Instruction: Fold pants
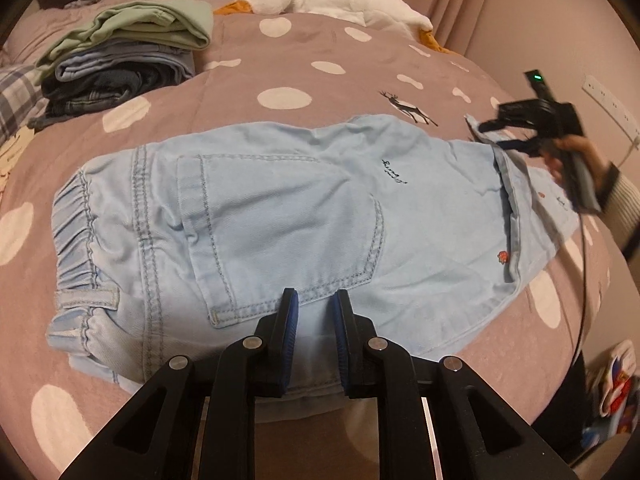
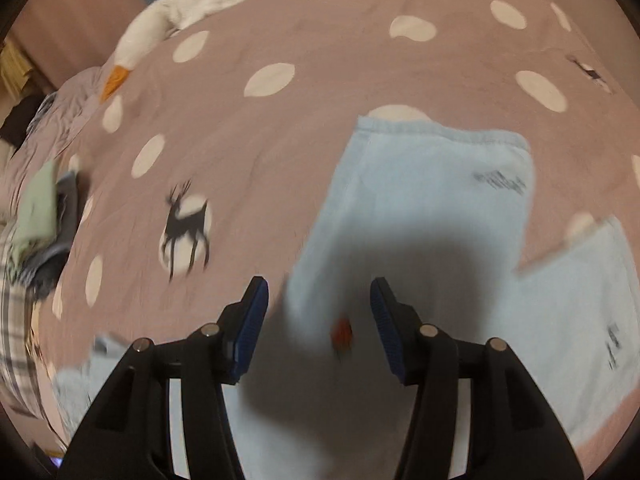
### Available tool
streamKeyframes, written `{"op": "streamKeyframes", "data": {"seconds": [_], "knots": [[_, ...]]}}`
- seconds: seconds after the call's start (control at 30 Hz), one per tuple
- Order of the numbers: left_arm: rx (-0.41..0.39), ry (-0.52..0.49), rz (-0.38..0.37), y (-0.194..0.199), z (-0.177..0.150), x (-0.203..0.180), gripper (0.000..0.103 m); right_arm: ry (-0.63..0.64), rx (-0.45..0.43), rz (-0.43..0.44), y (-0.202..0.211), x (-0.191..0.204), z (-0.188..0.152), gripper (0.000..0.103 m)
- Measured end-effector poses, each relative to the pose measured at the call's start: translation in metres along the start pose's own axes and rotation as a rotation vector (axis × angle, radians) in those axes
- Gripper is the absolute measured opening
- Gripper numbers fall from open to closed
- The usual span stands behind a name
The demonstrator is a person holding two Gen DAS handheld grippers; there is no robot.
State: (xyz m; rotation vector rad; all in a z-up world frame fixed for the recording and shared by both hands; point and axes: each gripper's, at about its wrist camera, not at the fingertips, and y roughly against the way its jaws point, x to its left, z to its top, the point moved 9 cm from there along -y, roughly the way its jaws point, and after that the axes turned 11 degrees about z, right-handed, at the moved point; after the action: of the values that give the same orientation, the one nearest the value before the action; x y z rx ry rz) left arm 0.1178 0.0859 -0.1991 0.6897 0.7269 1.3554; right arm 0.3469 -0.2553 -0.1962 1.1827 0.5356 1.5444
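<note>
Light blue denim pants (image 1: 280, 220) lie flat on the bed, elastic waistband at the left, back pocket up, legs folded over at the right. My left gripper (image 1: 314, 300) is open, hovering just above the near edge of the pants by the pocket. My right gripper (image 1: 500, 130) shows at the far right of the left wrist view, above the folded leg end. In the blurred right wrist view the right gripper (image 2: 318, 292) is open and empty above the pale blue leg fabric (image 2: 432, 208), casting a dark shadow on it.
A mauve bedspread (image 1: 280, 60) with white dots and deer prints covers the bed. A stack of folded clothes (image 1: 120, 56) sits at the back left. A white goose plush (image 1: 328, 0) lies along the far edge. A wall is at the right.
</note>
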Motion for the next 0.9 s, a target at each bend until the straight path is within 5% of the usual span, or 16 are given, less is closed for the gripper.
{"op": "streamKeyframes", "data": {"seconds": [0.07, 0.1, 0.13, 0.2, 0.4, 0.53, 0.8, 0.9], "knots": [[0.003, 0.002, -0.001, 0.000, 0.000, 0.000, 0.016, 0.001, 0.037, -0.072, -0.015, -0.007, 0.005, 0.042], [0.005, 0.001, -0.001, -0.001, 0.000, 0.000, 0.016, 0.015, 0.040, -0.107, -0.016, -0.012, 0.005, 0.031], [0.005, -0.001, -0.001, -0.001, 0.001, 0.001, 0.016, 0.032, 0.035, -0.108, -0.015, -0.012, 0.006, 0.009], [0.006, 0.000, -0.005, -0.001, 0.001, 0.001, 0.016, 0.027, 0.003, -0.066, -0.004, -0.013, 0.009, 0.005], [0.007, -0.005, -0.008, -0.003, 0.002, 0.001, 0.016, -0.064, -0.248, 0.145, 0.110, -0.036, -0.002, 0.004], [0.011, 0.005, -0.009, -0.003, 0.002, 0.002, 0.016, -0.160, -0.353, 0.195, 0.165, -0.069, -0.040, 0.005], [0.033, -0.012, -0.002, -0.005, 0.005, 0.003, 0.016, -0.431, -0.305, 0.159, 0.133, -0.154, -0.126, 0.009], [0.045, -0.033, 0.013, -0.006, 0.006, 0.002, 0.016, -0.536, -0.361, 0.273, 0.133, -0.164, -0.132, 0.010]]}}
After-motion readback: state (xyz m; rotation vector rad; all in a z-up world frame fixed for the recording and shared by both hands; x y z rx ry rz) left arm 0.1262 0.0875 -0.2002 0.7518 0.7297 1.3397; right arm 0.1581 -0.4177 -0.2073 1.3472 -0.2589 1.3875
